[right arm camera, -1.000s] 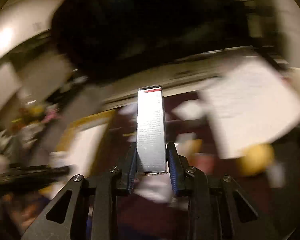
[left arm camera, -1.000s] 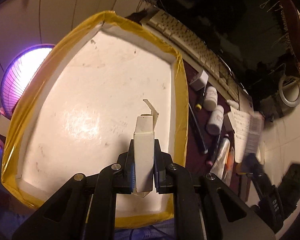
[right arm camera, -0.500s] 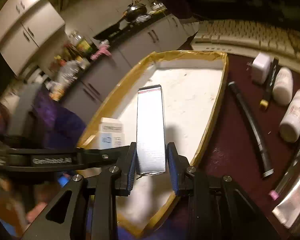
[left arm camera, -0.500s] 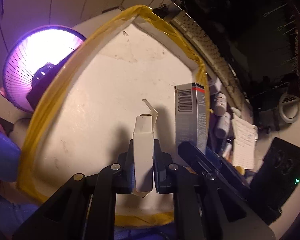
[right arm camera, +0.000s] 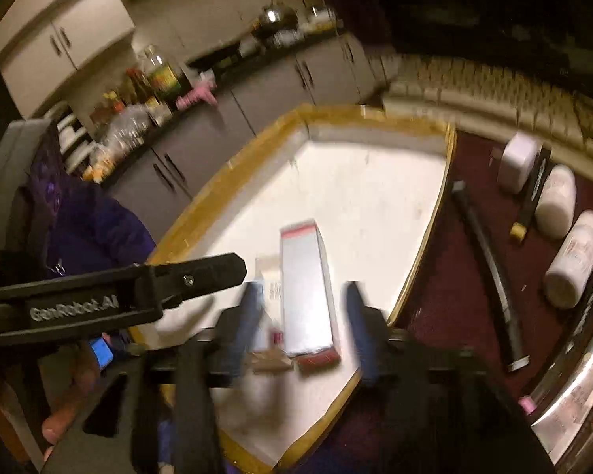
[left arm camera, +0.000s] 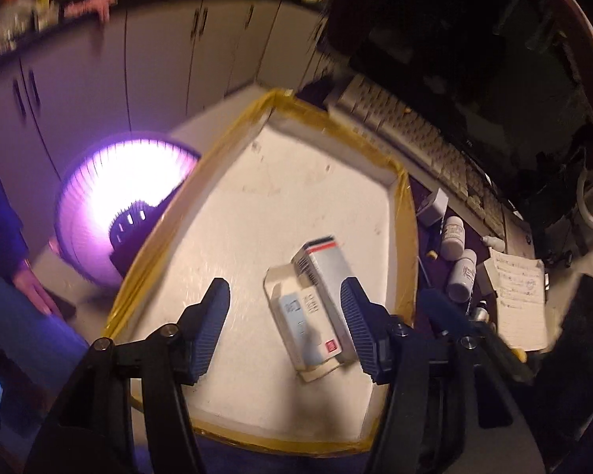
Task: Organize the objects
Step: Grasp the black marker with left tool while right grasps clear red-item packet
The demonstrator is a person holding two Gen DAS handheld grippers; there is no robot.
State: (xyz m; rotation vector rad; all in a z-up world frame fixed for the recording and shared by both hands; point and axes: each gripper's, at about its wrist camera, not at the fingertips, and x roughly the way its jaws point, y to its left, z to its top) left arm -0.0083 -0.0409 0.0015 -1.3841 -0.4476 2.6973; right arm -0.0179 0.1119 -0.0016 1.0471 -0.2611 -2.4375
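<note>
White foam tray with yellow-taped rim point(left arm camera: 409, 213) fills the left wrist view; the left gripper point(left arm camera: 284, 320) hangs above it, its fingers spread wide and holding nothing. Between them, flat on the tray floor, lie a white carton with an open flap point(left arm camera: 296, 312) and a grey carton with a red stripe point(left arm camera: 328, 276), side by side and touching. From the right wrist, though blurred, the right gripper point(right arm camera: 300, 324) is likewise open and empty over the same grey carton point(right arm camera: 304, 288), on the tray point(right arm camera: 375, 122) beside white bottles point(right arm camera: 573, 264) on the maroon desk point(right arm camera: 454, 276).
</note>
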